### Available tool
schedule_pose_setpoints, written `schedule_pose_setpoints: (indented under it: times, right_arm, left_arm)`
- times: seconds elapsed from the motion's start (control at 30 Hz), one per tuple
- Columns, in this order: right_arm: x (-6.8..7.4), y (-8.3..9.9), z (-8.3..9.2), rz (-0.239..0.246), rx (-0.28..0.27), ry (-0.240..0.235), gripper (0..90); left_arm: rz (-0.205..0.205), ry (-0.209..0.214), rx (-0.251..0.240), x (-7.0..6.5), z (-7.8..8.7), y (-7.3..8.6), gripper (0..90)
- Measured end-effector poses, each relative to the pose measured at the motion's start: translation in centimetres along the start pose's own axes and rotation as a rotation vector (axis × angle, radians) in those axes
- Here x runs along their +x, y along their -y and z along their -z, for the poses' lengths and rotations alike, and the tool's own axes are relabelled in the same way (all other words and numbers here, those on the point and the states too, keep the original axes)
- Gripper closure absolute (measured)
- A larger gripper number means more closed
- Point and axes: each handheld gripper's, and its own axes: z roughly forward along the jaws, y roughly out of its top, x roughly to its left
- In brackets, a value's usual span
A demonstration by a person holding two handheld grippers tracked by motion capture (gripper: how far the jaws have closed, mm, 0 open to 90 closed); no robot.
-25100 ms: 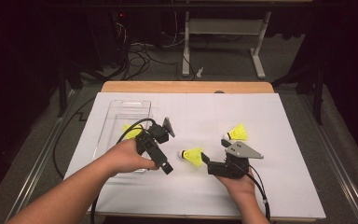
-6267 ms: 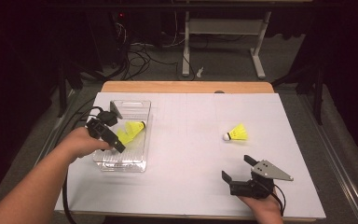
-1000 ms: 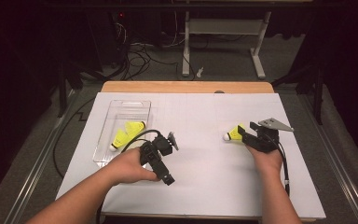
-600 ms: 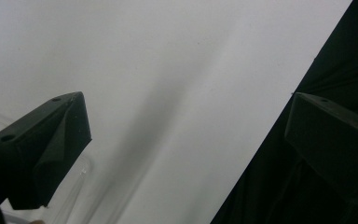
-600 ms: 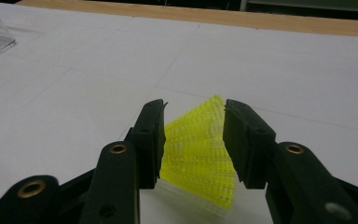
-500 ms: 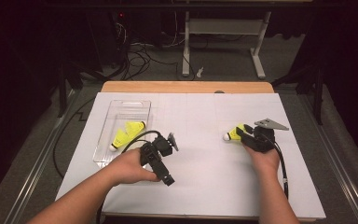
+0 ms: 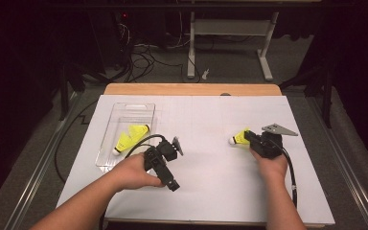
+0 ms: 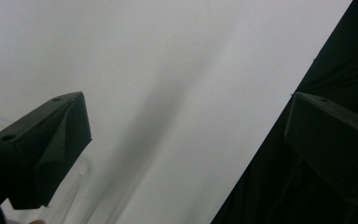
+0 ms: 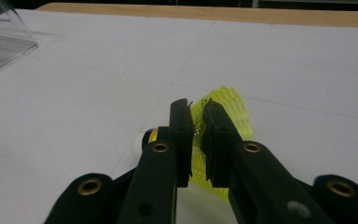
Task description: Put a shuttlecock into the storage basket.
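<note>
A yellow mesh shuttlecock with a white cork lies on the white table at the right. My right gripper comes at it from the right. Its jaws have just been closing and now pinch the yellow skirt between them, right gripper shut, cork pointing left. My left gripper hovers low over the front middle of the table, held in the left hand. In the left gripper view its jaws stand wide apart, left gripper open and holding nothing, over bare white table.
A clear plastic box sits at the table's left with two yellow shuttlecocks inside. The white table cover ends at a wooden strip at the back. Cables trail from both grippers toward the front edge.
The right gripper's jaws have closed on the shuttlecock's skirt. Several seconds back the left gripper was over the clear box; it now sits at the front middle. Both hands have held still lately.
</note>
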Motion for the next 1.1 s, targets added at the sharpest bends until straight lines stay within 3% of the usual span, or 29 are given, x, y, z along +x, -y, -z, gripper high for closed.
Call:
schedule_pose_setpoints:
  times: [0.3,0.7,1.1]
  right_arm:
    - [1.0,0.0,0.6,0.000,-0.026,-0.058,90.0]
    - [2.2,-0.3,2.8,0.017,-0.076,-0.051,90.0]
    - [3.5,0.6,5.3,0.009,-0.108,-0.078,90.0]
  left_arm:
    - [0.008,-0.005,0.004,0.0,-0.3,0.1,1.5]
    - [0.009,0.000,-0.011,-0.1,-0.1,0.1,1.7]
    - [0.002,0.005,-0.027,-0.3,-0.1,0.2,1.8]
